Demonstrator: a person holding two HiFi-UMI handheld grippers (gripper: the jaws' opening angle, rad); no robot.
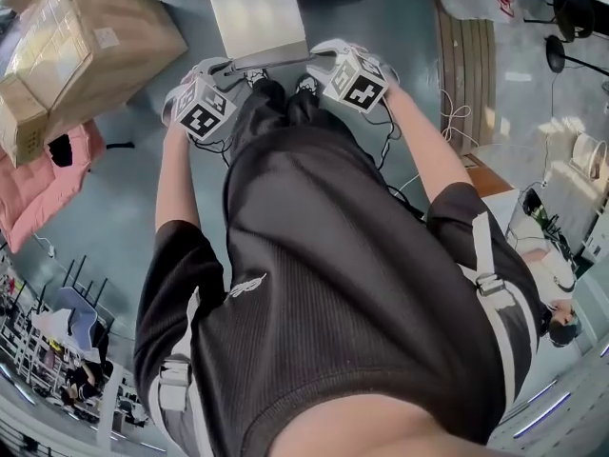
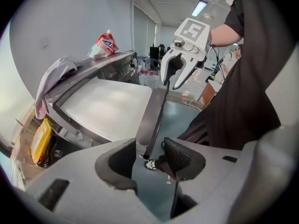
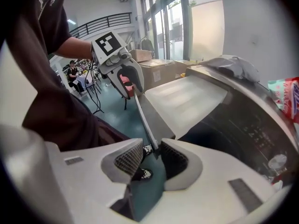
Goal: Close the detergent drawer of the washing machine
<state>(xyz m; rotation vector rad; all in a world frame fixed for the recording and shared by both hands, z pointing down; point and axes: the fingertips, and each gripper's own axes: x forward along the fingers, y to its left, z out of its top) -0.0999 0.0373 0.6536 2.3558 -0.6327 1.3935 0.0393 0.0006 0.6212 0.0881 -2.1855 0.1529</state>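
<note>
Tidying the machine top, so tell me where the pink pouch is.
In the left gripper view the pouch stands at upper left on the washing machine's raised back edge, just right of the draped cloth.

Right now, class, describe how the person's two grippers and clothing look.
The left gripper and right gripper are light grey plastic with dark ribbed pads. Each carries a white cube with black square markers. Thin black cables trail behind them. The person wears a black short-sleeved top.
</note>
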